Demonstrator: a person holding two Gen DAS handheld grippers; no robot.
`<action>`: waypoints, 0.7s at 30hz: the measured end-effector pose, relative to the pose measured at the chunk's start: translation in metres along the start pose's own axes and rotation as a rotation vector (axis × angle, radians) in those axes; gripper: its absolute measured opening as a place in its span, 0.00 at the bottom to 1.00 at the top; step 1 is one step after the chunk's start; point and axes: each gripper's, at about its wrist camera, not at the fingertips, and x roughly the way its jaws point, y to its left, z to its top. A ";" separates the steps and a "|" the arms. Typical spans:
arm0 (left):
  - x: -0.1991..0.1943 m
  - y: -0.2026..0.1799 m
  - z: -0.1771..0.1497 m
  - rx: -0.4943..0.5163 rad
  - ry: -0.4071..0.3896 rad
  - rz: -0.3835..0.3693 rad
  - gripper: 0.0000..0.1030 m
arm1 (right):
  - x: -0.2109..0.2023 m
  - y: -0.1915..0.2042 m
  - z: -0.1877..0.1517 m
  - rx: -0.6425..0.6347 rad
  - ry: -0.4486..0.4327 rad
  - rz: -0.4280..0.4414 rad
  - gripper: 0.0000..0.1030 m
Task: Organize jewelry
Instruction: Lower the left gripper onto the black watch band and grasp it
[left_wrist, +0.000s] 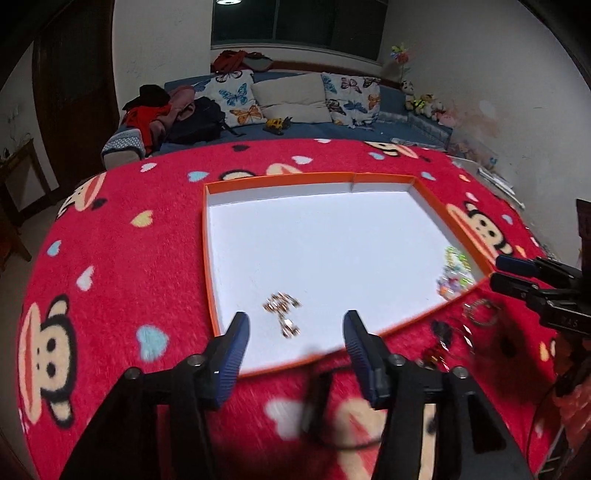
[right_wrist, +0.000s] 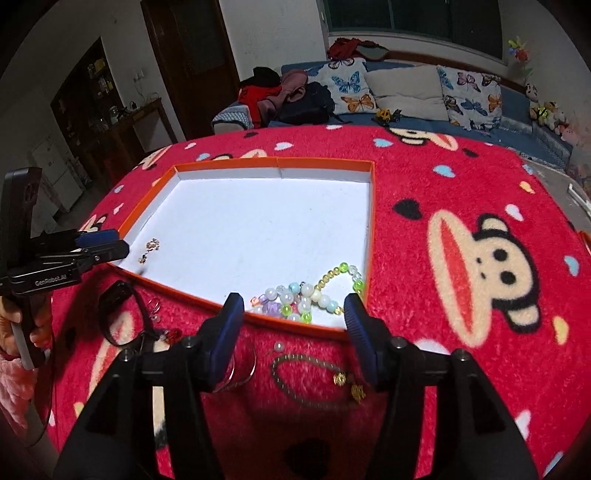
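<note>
A blue sofa (left_wrist: 314, 125) at twelve o'clock carries butterfly cushions (left_wrist: 236, 98), a plain cushion (left_wrist: 291, 98) and piled clothes (left_wrist: 159, 110). Above it sits a dark window (left_wrist: 295, 26) in white walls (left_wrist: 162, 48). A dark wooden door (right_wrist: 192, 62) stands at ten o'clock.

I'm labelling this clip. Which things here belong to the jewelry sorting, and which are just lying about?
Job: orange tray; bead bracelet and gold chain in it; dark chain, rings, black band on the blanket.

Lying about: cushions, toy truck, plush toys.
</note>
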 end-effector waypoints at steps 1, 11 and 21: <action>-0.007 -0.004 -0.004 0.002 -0.007 -0.005 0.71 | -0.002 0.000 -0.001 0.005 -0.003 0.003 0.58; -0.028 -0.048 -0.051 0.080 0.026 -0.065 0.84 | -0.024 -0.002 -0.039 0.033 0.001 -0.008 0.68; -0.016 -0.055 -0.058 0.116 0.047 -0.028 0.84 | -0.022 -0.014 -0.063 0.083 0.047 0.003 0.70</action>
